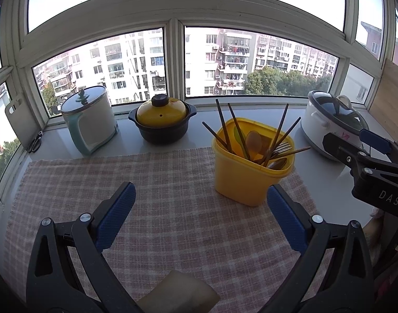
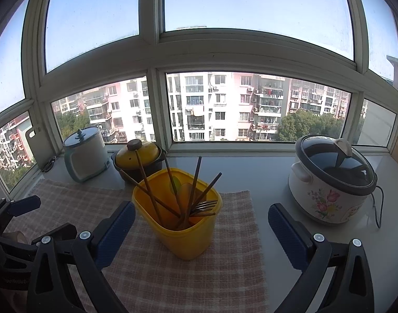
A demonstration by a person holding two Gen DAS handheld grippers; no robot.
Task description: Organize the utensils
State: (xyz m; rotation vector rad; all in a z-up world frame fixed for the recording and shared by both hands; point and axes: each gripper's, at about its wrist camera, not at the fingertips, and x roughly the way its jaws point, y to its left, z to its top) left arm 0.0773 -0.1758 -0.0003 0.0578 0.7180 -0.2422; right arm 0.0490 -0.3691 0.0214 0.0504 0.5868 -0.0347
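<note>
Yellow plastic tub stands on the checked cloth near the back of the desk, with chopsticks, a fork and a wooden spoon sticking out of it. Left gripper hangs over the cloth with its jaws wide open and empty, the tub just ahead to its right. Right gripper also has its jaws spread wide and empty, the tub between them but untouched.
</note>
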